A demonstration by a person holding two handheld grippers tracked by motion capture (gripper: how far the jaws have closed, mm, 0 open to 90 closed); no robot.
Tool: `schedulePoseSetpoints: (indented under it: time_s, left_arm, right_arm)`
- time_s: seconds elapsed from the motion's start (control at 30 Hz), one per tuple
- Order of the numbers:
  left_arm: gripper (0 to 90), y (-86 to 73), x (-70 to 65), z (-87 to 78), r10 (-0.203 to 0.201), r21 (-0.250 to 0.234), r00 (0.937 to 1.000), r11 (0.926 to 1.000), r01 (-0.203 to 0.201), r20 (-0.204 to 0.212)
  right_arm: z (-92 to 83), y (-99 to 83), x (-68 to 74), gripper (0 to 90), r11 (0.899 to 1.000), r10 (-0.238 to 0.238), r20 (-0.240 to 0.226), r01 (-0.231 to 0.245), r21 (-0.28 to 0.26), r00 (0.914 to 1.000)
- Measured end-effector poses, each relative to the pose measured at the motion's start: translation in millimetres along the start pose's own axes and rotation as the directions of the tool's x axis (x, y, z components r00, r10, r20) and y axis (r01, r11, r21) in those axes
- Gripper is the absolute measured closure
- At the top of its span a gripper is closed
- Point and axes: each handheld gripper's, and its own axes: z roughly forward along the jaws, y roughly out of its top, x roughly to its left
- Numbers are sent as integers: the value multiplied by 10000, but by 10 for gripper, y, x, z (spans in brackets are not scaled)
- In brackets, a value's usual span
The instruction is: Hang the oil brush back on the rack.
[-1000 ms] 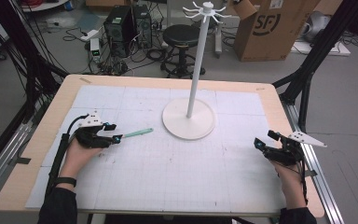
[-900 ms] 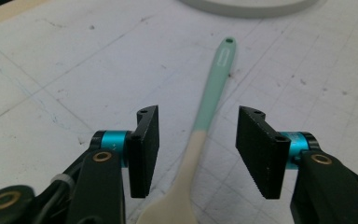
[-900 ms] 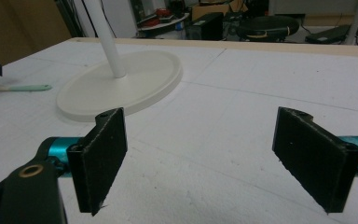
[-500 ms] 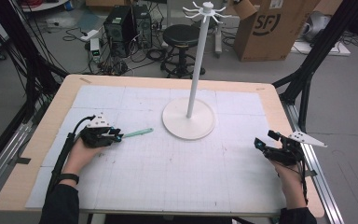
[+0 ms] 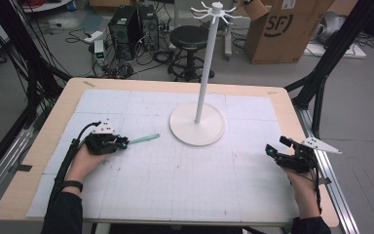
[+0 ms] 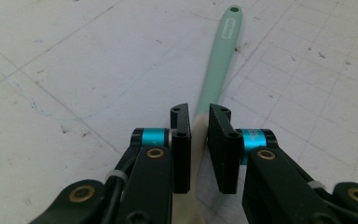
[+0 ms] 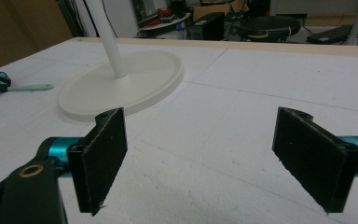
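Currently:
left tool (image 5: 122, 142): jaws have just been closing; now clamped on the cream end of the spatula, pads pressing it from both sides.
spatula (image 6: 220, 60): lies flat on the surface (image 5: 175, 195), left half, mint-green handle pointing right toward the stand base; hang hole at the free tip.
left hand (image 5: 85, 161): rests on the surface behind the tool, cable trailing near-left.
right tool (image 7: 214, 158): released, jaws wide apart, nothing between them; sits low over the right near part of the surface.
stand (image 5: 204, 83): white pole upright on a round base (image 7: 135, 84), centre-far of the surface, hook ring on top.
spacing: spatula tip near the base, not touching; right tool well apart from both.
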Motion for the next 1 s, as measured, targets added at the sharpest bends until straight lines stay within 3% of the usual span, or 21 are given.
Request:
schedulePoseSetpoints:
  time_s: [0.17,0.47,0.6,0.8,0.93,1.0]
  left_arm:
    - [818,20,-33,-3,211,172,9997,9996,-208,-156]
    - [810,-12,-1,0,-186,-37,9998,9998,186,56]
    - [818,1,-22,1,-80,13,9999,10000,80,-61]
    - [825,-2,-19,-17,-443,-2,9990,9990,443,-60]
    - [826,38,-53,-64,-470,-333,9986,9984,462,-229]
    - [825,96,-79,-150,-654,-1075,9978,9922,637,-122]
  right_arm:
    - [0,1,-1,173,10000,10,-8,-10,-9,10000]
    - [2,2,2,174,10000,-44,-26,44,-14,10000]
    - [-3,5,4,174,10000,-28,-55,28,-13,10000]
    - [-18,9,-5,174,10000,6,-38,-6,-46,10000]
    - [-21,9,-12,174,10000,23,-10,-23,-53,10000]
    - [-22,8,-9,174,10000,88,-7,-88,-28,10000]
